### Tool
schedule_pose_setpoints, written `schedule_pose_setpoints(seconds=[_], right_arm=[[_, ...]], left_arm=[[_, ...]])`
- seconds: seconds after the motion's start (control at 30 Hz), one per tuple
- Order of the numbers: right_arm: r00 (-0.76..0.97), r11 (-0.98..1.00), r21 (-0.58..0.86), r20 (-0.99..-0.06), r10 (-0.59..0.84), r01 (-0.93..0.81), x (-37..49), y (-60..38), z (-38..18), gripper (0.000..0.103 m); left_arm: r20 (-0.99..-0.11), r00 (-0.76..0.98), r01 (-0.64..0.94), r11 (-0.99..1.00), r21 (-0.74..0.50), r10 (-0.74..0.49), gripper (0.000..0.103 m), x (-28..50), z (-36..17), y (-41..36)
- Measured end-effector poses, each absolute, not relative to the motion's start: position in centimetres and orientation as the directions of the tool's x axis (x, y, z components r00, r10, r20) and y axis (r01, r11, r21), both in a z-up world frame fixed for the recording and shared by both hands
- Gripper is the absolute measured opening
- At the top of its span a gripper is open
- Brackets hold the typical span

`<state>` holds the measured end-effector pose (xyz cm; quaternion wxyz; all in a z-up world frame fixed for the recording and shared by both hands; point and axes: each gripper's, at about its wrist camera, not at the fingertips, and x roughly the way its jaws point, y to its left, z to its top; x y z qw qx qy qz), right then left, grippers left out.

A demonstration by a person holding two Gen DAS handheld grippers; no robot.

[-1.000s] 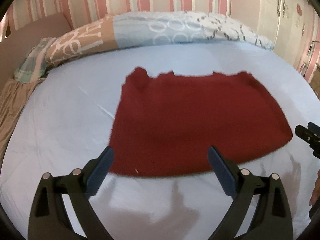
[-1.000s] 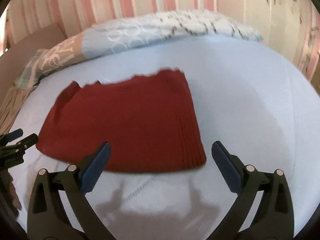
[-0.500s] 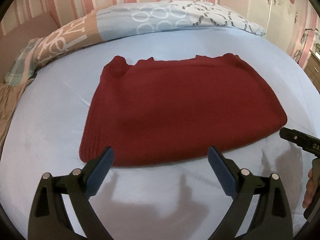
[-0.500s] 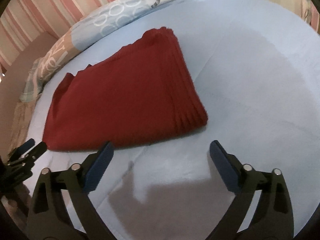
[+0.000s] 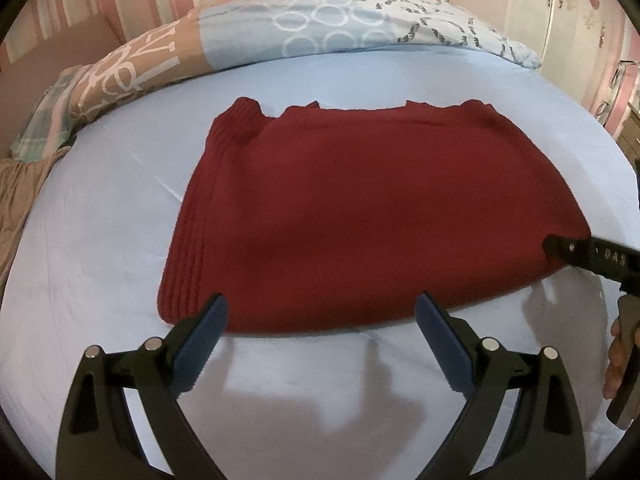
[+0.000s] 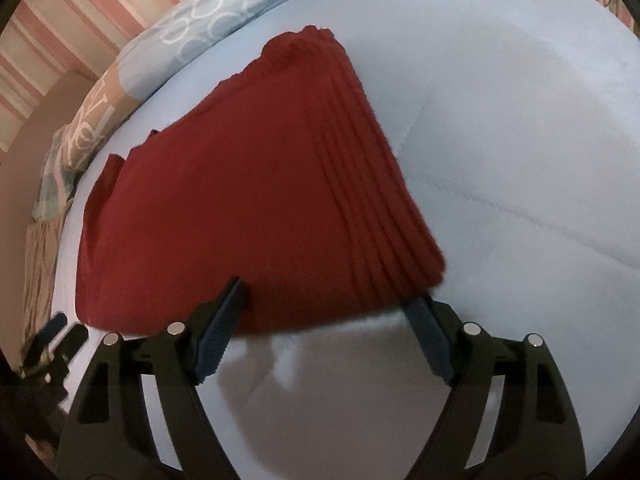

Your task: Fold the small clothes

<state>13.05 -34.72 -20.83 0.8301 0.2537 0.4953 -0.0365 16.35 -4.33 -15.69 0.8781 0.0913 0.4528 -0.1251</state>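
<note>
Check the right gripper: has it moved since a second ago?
Yes. The right gripper has dropped toward the sweater's near right corner on the sheet; its jaws have been closing, astride that corner, not pinching.

Ahead of the left gripper [image 5: 320, 334] the red sweater [image 5: 372, 216] lies flat on the bed sheet [image 5: 100, 240], its near hem just beyond the wide-apart fingertips. Bare sheet runs free to the left and behind the tips. The patterned pillow [image 5: 320, 24] bars the far side. The right gripper [image 6: 326, 312] (jaws have just been closing) straddles the ribbed corner; open sheet lies to its right.
</note>
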Motion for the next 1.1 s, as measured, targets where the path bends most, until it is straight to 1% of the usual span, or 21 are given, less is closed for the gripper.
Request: schedule_pose_setpoints(seconds=[0.2, 0.23, 0.43, 0.47, 0.5, 0.53, 0.57, 0.6, 0.67, 0.73, 0.83, 1.1], right_arm=[[0.519, 0.821, 0.438, -0.828, 0.211, 0.367, 15.0, -35.7, -21.2, 0.081], [0.526, 0.813, 0.449, -0.823, 0.215, 0.37, 15.2, -35.9, -21.2, 0.08], [0.545, 0.748, 0.523, -0.797, 0.26, 0.409, 15.1, -37.0, -21.5, 0.079], [0.55, 0.746, 0.526, -0.794, 0.258, 0.41, 15.1, -37.1, -21.5, 0.076], [0.556, 0.747, 0.521, -0.793, 0.247, 0.412, 15.2, -37.2, -21.5, 0.072], [0.556, 0.748, 0.521, -0.794, 0.247, 0.412, 15.3, -37.3, -21.5, 0.058], [0.555, 0.746, 0.526, -0.792, 0.255, 0.408, 15.5, -37.4, -21.6, 0.048], [0.551, 0.746, 0.531, -0.791, 0.265, 0.403, 15.7, -37.3, -21.7, 0.045], [0.552, 0.765, 0.516, -0.793, 0.258, 0.385, 16.0, -36.8, -21.4, 0.034], [0.556, 0.811, 0.468, -0.801, 0.221, 0.352, 16.0, -35.9, -20.8, 0.028], [0.578, 0.859, 0.405, -0.799, 0.167, 0.313, 15.8, -34.9, -20.0, 0.025], [0.59, 0.93, 0.268, -0.804, 0.072, 0.253, 15.9, -33.3, -18.6, 0.025]], left_arm=[[-0.811, 0.573, 0.306, 0.949, 0.076, -0.12, 0.095, 16.5, -15.4, -4.5], [-0.81, 0.575, 0.306, 0.949, 0.077, -0.119, 0.095, 16.5, -15.3, -4.5], [-0.811, 0.572, 0.3, 0.952, 0.067, -0.123, 0.095, 16.7, -15.1, -4.3], [-0.811, 0.572, 0.3, 0.952, 0.065, -0.125, 0.095, 16.7, -15.1, -4.3], [-0.811, 0.572, 0.299, 0.952, 0.066, -0.124, 0.095, 16.8, -15.1, -4.3], [-0.812, 0.571, 0.299, 0.952, 0.067, -0.122, 0.095, 16.8, -15.1, -4.3], [-0.814, 0.569, 0.299, 0.952, 0.07, -0.119, 0.095, 16.9, -15.1, -4.4], [-0.814, 0.569, 0.298, 0.952, 0.071, -0.117, 0.095, 16.9, -15.1, -4.4], [-0.813, 0.57, 0.3, 0.952, 0.069, -0.12, 0.095, 17.0, -15.1, -4.4], [-0.813, 0.57, 0.299, 0.951, 0.074, -0.116, 0.095, 17.1, -15.2, -4.4], [-0.815, 0.567, 0.296, 0.953, 0.068, -0.118, 0.095, 17.4, -15.3, -4.3], [-0.824, 0.556, 0.279, 0.959, 0.059, -0.111, 0.095, 17.9, -15.8, -3.8]])
